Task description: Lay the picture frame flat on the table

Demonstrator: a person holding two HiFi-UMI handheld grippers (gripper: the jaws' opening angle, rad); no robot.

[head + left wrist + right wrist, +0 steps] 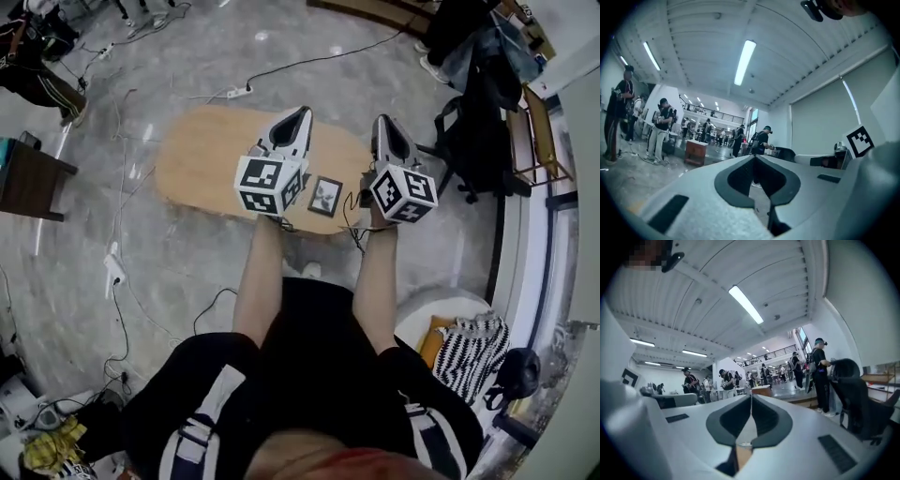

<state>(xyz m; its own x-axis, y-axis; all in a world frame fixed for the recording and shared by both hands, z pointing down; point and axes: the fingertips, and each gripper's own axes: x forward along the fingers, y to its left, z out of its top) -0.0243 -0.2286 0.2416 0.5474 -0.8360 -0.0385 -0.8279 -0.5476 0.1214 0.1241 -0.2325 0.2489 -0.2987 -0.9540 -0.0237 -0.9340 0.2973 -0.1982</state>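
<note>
Left gripper [300,113]: jaws together, nothing between them. It hangs over the table, left of centre in the head view, tips toward the top edge.
Right gripper [385,122]: jaws together and empty. It is right of centre in the head view, roughly parallel to the left one.
Marker cubes: left cube [268,185] and right cube [403,193] sit at the rear of the grippers, with the frame between them.
Frame [325,196]: at the centre of the head view, on the table near its lower edge. It is small, with a dark border and a pale picture. Its face is turned up to the camera, so it appears to lie flat or nearly so. A slight lean cannot be ruled out. Neither gripper touches it.
Table [202,155]: oval with a light wood top, in the upper middle of the head view. No other object is seen on it.
Handling (judged): the frame is probably light and stiff. The front is likely glazed, hence smooth and breakable.
Hold (judged): the jaws should pinch the dark border at one side edge, clear of the pane, with modest pressure. It should be set down gently, not dropped.
Task state (judged): likely complete or all but complete.
</note>
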